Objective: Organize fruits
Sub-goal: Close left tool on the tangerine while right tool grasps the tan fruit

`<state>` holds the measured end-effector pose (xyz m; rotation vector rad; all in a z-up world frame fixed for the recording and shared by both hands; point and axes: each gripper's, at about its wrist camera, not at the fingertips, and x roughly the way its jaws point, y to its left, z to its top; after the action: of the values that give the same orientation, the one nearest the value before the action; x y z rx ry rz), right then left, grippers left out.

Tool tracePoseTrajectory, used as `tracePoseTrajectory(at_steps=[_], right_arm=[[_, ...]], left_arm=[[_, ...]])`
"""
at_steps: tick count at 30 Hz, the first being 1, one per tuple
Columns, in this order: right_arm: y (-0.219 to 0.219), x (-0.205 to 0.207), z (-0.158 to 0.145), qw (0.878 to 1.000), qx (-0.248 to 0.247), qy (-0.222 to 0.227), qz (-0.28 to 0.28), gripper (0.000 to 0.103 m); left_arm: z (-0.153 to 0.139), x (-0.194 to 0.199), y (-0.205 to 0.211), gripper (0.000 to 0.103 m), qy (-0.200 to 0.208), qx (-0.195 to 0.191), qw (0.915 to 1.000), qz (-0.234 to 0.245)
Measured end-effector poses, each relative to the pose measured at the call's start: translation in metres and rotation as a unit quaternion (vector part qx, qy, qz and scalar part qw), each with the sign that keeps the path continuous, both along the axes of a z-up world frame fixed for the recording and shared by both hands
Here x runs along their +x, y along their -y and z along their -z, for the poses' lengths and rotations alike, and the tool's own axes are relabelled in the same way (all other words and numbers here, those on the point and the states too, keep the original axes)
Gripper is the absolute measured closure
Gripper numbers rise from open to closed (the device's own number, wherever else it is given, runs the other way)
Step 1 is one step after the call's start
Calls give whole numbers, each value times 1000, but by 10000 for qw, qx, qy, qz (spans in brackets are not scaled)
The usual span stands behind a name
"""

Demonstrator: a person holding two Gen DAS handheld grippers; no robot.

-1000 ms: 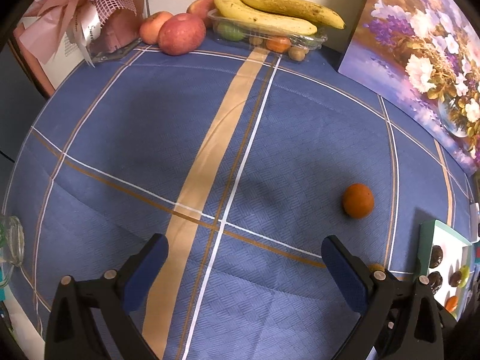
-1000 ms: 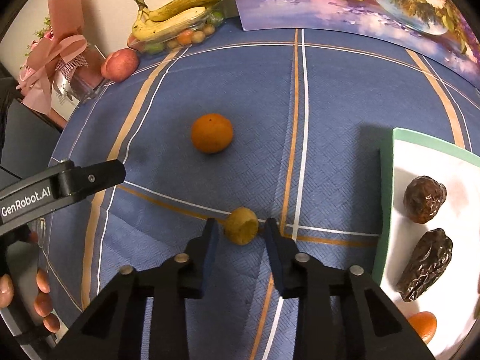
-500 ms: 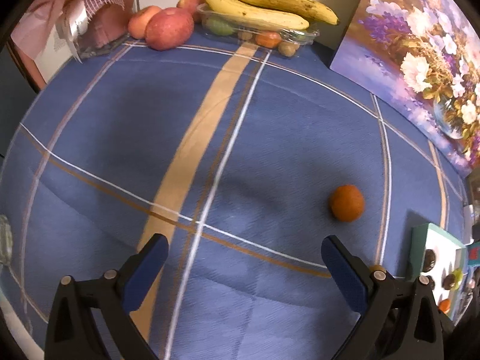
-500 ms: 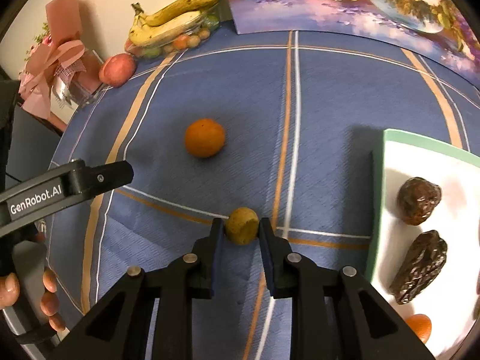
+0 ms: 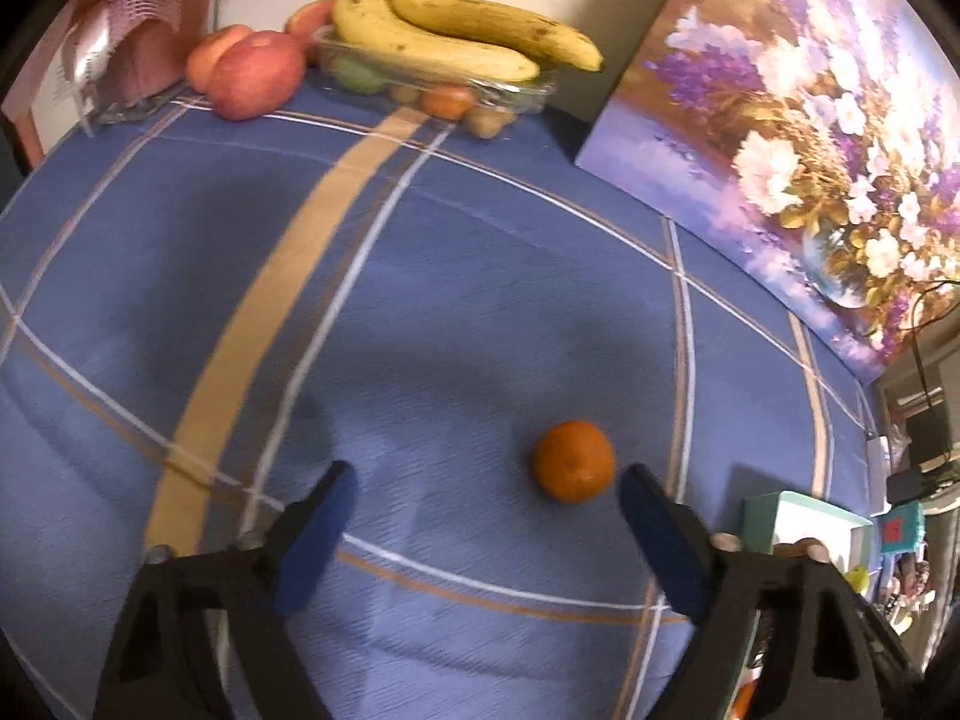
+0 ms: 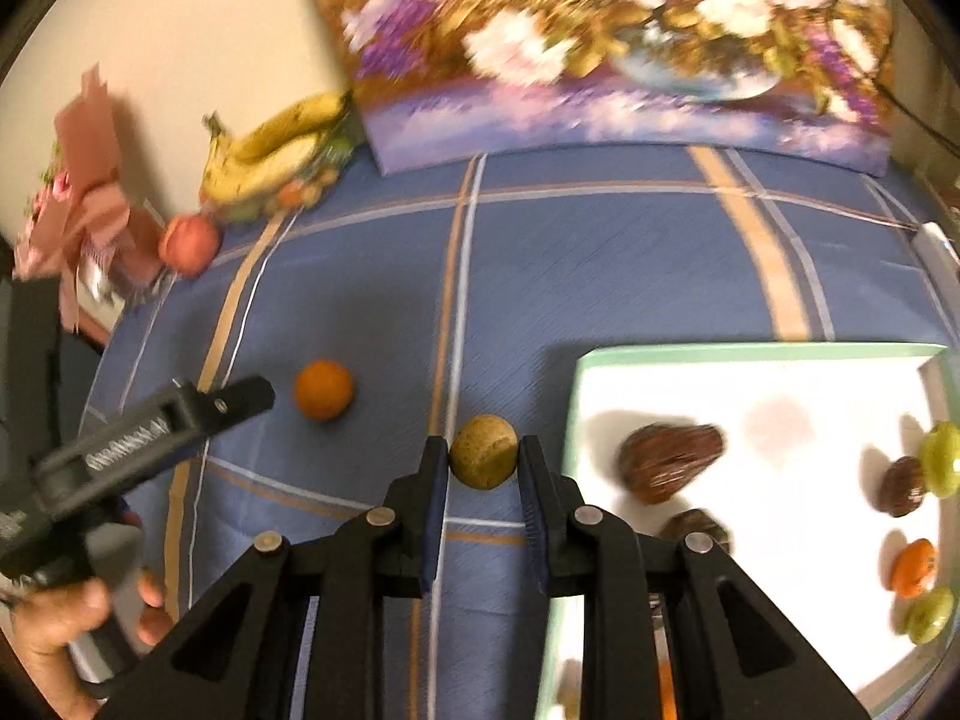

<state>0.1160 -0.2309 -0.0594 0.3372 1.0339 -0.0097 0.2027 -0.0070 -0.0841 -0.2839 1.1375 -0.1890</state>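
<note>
My right gripper [image 6: 483, 459] is shut on a small round yellow-brown fruit [image 6: 483, 451], held above the blue cloth just left of the white tray [image 6: 756, 354]. The tray holds several dates and small green and orange fruits. An orange [image 5: 574, 460] [image 6: 323, 389] lies on the cloth. My left gripper [image 5: 486, 501] is open and empty, with the orange just inside its right finger [image 5: 657, 531]; it also shows in the right wrist view [image 6: 264, 393] beside the orange.
A clear box with bananas [image 5: 468, 39] and small fruits stands at the back wall, with apples [image 5: 255, 81] and a pink gift bag [image 5: 138, 30] to its left. A flower painting [image 5: 798, 138] leans at the back right.
My right gripper has lifted the small fruit and moved toward the tray. My left gripper has moved forward and right, closing in on the orange, still open.
</note>
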Motion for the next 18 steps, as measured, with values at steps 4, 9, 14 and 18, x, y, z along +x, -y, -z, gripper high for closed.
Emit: tracePoseTrajectory(at_steps=[4,9,14,18], right_arm=[[12,-1,-13,9998,25,129,113,79],[15,-2,-18,9998,71,183,90,79],[17,-3,-15,9997,132,168,99,78],[20,-4,-14,9996,165,165,137,79]], left_arm=[[2,0,12,35,120,-61,9998,138],[6,3,25,39,215,-4,9994,254],[8,6,33,50,194,11,9992,339],[8,6,36,56,186,-75,9993,326]])
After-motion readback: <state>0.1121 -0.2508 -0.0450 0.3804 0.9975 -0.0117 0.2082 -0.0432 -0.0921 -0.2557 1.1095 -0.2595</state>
